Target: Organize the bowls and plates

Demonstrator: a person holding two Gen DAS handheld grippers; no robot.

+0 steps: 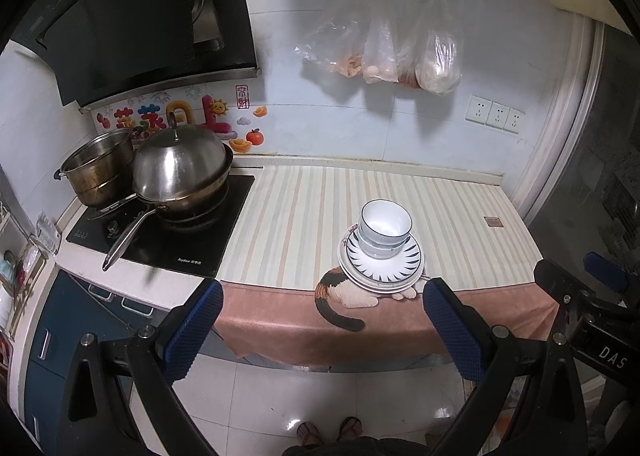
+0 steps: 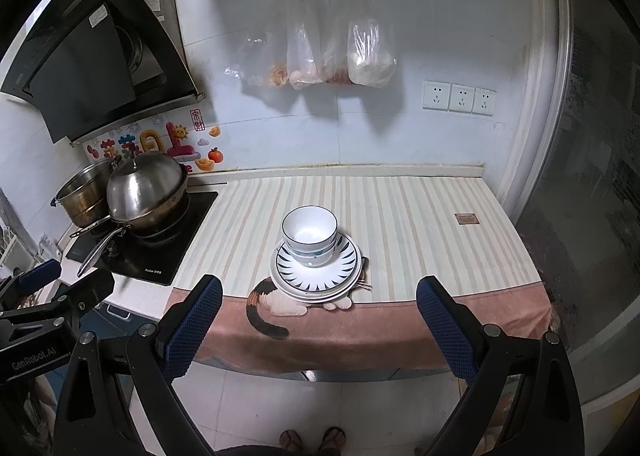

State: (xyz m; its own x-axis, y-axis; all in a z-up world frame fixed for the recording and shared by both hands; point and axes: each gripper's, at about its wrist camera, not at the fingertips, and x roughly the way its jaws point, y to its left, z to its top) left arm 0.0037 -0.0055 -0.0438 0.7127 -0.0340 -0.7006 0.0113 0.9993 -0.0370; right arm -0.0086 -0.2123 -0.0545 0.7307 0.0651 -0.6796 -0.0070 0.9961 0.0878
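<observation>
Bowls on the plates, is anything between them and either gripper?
Nothing visible. The bowls sit stacked on the plates near the counter's front edge; the left gripper and right gripper hang open before it, over bare floor.

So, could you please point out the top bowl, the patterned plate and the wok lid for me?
top bowl (image 2: 309, 230), right wrist view, on its white inside.
patterned plate (image 2: 348, 260), right wrist view, on its striped rim right of the bowls.
wok lid (image 1: 178, 168), left wrist view, on its steel dome.

bowls (image 2: 310, 234) on plates (image 2: 316, 274), stove (image 2: 160, 252) left.
</observation>
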